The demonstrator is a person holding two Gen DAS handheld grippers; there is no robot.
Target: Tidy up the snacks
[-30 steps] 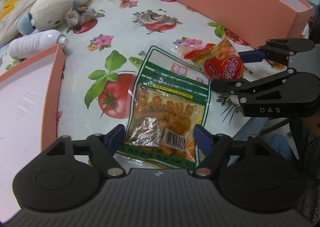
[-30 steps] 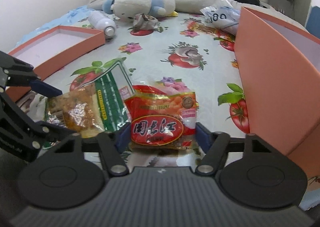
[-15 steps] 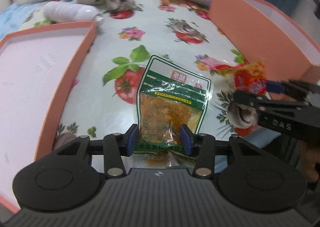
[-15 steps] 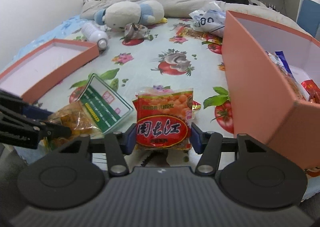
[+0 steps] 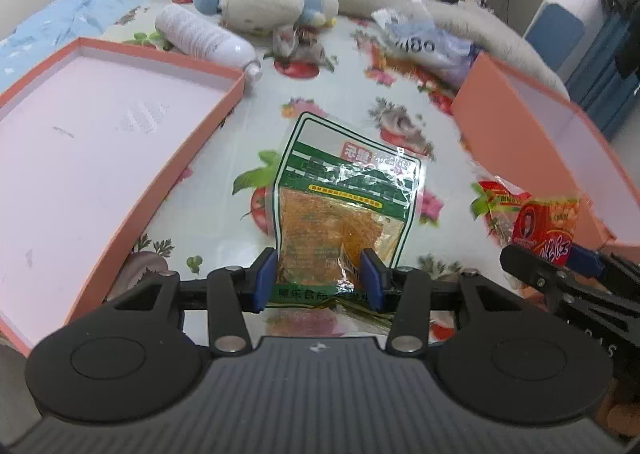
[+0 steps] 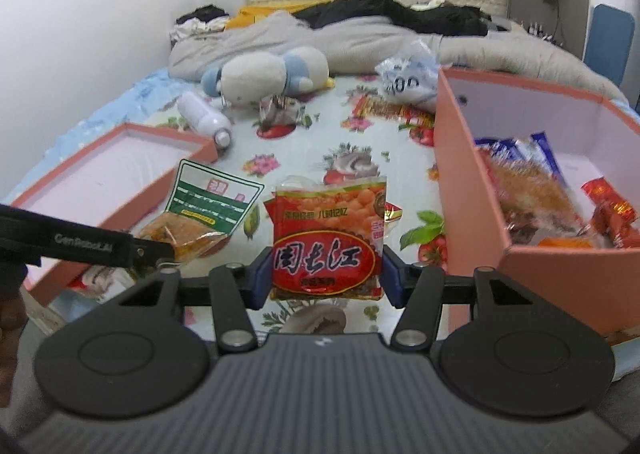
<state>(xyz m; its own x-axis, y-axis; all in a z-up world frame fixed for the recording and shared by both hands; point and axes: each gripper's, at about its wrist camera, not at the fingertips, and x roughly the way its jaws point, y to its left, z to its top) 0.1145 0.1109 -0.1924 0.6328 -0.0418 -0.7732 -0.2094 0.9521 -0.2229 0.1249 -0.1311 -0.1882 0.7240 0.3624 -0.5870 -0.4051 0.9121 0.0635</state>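
L gripper (image 5: 318, 274) clamped on green pack (image 5: 346, 210) by bottom edge, pack lifted off bed. R gripper (image 6: 326, 274) pinching red pack (image 6: 326, 242), likewise raised. Both probably bound for box (image 6: 472, 190) w/ snacks, at right.

The left claw (image 5: 319, 279) tilts steeply downward, its blue pads (image 5: 264, 279) clamped on the bottom edge of a green snack bag (image 5: 344, 198) (lifted off the bed). The right claw (image 6: 325, 277), angled less steeply, pinches a red snack bag (image 6: 326, 242) by its sides.
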